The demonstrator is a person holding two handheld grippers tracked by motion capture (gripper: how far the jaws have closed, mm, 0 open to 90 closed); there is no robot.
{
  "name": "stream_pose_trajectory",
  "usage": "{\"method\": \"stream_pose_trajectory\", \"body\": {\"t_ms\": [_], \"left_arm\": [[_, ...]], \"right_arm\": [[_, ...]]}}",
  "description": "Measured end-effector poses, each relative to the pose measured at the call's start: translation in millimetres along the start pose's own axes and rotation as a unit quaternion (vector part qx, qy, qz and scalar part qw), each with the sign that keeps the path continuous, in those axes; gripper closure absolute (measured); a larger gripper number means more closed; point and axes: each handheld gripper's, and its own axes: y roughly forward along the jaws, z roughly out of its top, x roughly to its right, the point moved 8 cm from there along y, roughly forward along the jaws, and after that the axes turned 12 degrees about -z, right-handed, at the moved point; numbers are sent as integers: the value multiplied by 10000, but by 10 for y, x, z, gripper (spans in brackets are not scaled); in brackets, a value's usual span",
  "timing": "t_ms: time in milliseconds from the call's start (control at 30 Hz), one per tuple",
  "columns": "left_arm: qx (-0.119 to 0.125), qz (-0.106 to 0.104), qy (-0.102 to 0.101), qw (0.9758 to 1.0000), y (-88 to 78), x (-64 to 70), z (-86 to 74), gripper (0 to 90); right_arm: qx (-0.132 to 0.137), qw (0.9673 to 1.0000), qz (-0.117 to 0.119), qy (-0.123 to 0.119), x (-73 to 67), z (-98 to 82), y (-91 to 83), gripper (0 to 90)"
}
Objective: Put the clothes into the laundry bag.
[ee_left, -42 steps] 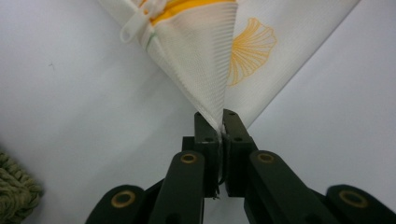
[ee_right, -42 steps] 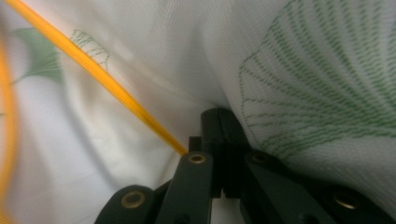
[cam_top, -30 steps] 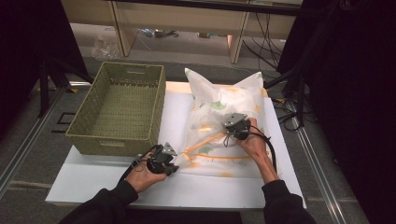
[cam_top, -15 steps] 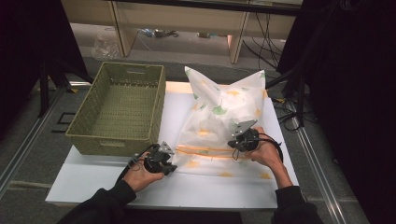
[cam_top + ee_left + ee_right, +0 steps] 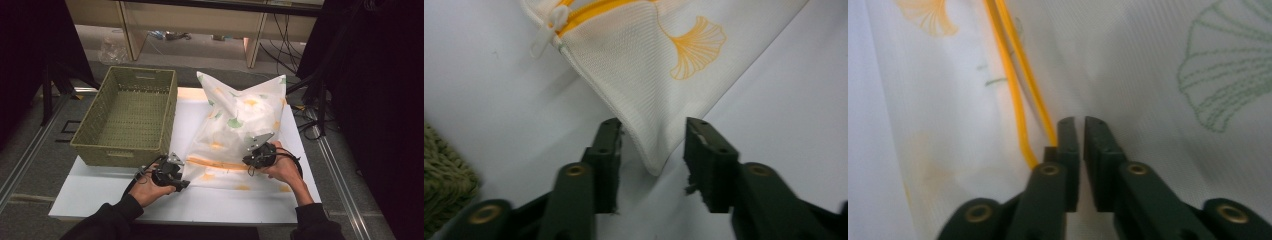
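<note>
white mesh bag (image 5: 240, 125) with orange zip and ginkgo-leaf print, on desk (image 5: 100, 195) right of basket (image 5: 127, 115). left gripper (image 5: 651, 150) wide, straddling its corner. right gripper (image 5: 1080, 125) pinched onto fabric by zip

basket (image 5: 127, 116) blocks left, table (image 5: 240, 205) front free
</note>
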Motion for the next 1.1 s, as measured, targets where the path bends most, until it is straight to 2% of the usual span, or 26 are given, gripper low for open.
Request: {"method": "stream_pose_trajectory", "body": {"t_ms": [33, 67, 133, 200, 267, 300, 333, 400, 467, 533, 567, 633, 767, 800, 900, 967, 1100], "left_arm": [[-25, 70, -35, 10000, -29, 14, -8, 501], [67, 39, 1, 10000, -40, 34, -3, 476], [128, 84, 61, 9999, -74, 58, -12, 420], [217, 138, 212, 9994, -106, 74, -26, 366], [271, 205, 355, 9988, -134, 83, -41, 333], [345, 186, 360, 9986, -139, 94, -43, 318], [406, 250, 380, 9981, -149, 91, -43, 303], [461, 271, 496, 9973, -175, 102, -40, 277], [498, 407, 582, 9962, -192, 86, -38, 260], [543, 456, 592, 9957, -204, 89, -37, 247], [553, 430, 575, 9959, -207, 86, -36, 241], [608, 457, 589, 9954, -228, 94, -25, 231], [745, 460, 561, 9946, -289, 144, 3, 202], [753, 473, 586, 9943, -307, 150, 10, 202], [897, 479, 662, 9926, -354, 190, 46, 203], [973, 471, 676, 9918, -388, 211, 67, 203], [1136, 478, 650, 9902, -460, 236, 94, 203]], "right_arm": [[32, 10000, -28, 64, 13, 4, -14, 802], [70, 9999, -71, 132, 26, 15, -31, 782], [195, 9997, -149, 89, 63, 38, -60, 774], [207, 9994, -159, 205, 61, 52, -119, 759], [286, 9990, -269, 214, 93, 79, -181, 729], [355, 9987, -295, 225, 111, 96, -224, 719], [385, 9982, -316, 343, 117, 111, -282, 702], [589, 9973, -357, 254, 148, 147, -383, 667], [724, 9959, -448, 319, 179, 175, -473, 603], [790, 9942, -506, 534, 209, 191, -542, 563], [899, 9933, -507, 511, 224, 208, -559, 552], [959, 9918, -499, 683, 217, 226, -604, 526], [1151, 9886, -571, 784, 226, 263, -654, 467], [1148, 9883, -522, 862, 208, 262, -658, 460], [1220, 9864, -584, 936, 184, 267, -658, 449], [1329, 9835, -660, 1030, 161, 281, -653, 444], [1347, 9829, -573, 1121, 99, 308, -639, 417]]}}
